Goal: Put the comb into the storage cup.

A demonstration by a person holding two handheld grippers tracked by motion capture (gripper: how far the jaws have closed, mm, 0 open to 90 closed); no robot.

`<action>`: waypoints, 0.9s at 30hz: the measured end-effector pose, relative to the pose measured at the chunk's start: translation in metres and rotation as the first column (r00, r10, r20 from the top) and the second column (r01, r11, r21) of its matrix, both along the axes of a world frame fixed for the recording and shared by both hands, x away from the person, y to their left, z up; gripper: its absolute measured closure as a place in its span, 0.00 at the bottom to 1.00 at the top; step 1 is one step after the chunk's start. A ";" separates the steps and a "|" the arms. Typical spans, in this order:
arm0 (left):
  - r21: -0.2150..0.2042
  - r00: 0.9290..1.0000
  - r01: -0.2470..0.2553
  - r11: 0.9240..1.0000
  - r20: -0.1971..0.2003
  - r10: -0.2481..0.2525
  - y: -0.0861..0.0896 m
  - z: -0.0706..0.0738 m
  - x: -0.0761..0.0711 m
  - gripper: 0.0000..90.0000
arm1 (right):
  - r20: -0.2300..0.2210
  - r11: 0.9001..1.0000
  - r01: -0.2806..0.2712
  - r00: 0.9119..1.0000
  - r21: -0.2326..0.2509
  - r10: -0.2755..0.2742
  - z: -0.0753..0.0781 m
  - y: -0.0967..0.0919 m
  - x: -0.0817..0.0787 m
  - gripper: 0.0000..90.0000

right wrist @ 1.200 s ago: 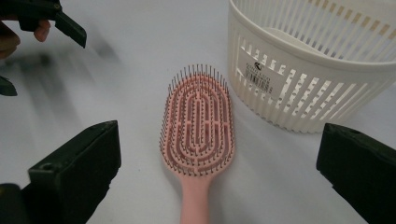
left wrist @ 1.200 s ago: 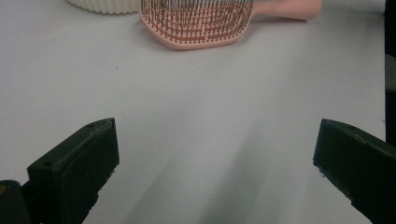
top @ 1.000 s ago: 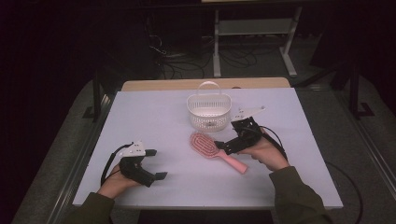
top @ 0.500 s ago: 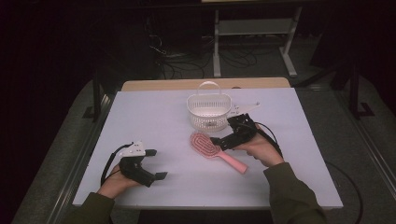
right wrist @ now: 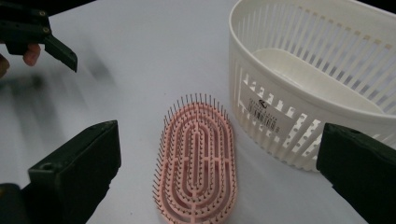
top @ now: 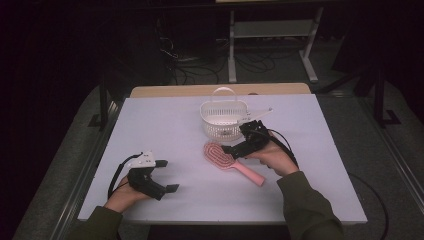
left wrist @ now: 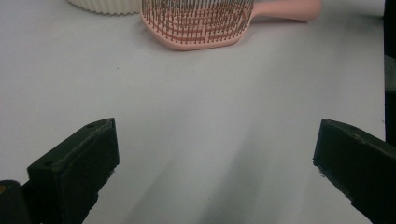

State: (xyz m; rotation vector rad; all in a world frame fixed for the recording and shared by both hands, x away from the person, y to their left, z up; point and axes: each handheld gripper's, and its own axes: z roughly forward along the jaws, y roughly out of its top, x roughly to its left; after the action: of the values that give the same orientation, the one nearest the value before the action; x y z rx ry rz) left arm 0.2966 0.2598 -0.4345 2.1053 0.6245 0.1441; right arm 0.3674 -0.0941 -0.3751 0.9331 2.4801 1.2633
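Note:
A pink hairbrush (top: pixel 220 156) lies bristles up on the white table (top: pixel 165 125), head to the far left, handle toward the near right. Just behind it stands a white slotted basket (top: pixel 223 121) with nothing in it. My right gripper (top: pixel 239 138) hovers open over the brush where head meets handle. In the right gripper view the brush head (right wrist: pixel 198 163) lies between the wide jaws of that gripper (right wrist: pixel 219 154), with the basket (right wrist: pixel 317 88) at the right. My left gripper (top: pixel 167 176) rests open near the front left, nothing in it. The left gripper view shows its gripper (left wrist: pixel 215 144) facing the brush (left wrist: pixel 201 21).
A wooden strip (top: pixel 190 90) borders the table's far edge. Dark floor with cables and a metal stand (top: pixel 270 30) lies beyond. White surface spreads left of the basket and along the right side. The left gripper (right wrist: pixel 42 32) appears far off in the right gripper view.
My right gripper has drifted left along the brush, from over the handle toward the head. The left gripper, brush and basket have stayed put.

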 end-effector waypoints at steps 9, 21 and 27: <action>0.000 1.000 -0.002 1.000 0.001 0.002 0.001 0.000 0.000 0.00 | -0.017 0.999 -0.007 1.000 -0.036 0.007 -0.004 0.002 -0.002 0.00; 0.000 1.000 -0.001 1.000 0.001 0.001 0.001 0.000 0.000 0.00 | -0.042 0.996 -0.022 0.999 -0.086 0.019 -0.012 0.005 -0.005 0.00; 0.000 1.000 -0.001 1.000 0.003 0.001 0.001 0.000 0.000 0.00 | -0.056 0.993 -0.034 0.998 -0.115 0.027 -0.016 0.007 -0.005 0.00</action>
State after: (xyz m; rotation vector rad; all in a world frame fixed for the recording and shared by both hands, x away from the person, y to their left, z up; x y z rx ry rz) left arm 0.2970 0.2611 -0.4342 2.1047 0.6234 0.1474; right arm 0.3622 -0.0869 -0.3909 0.9163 2.5878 1.1025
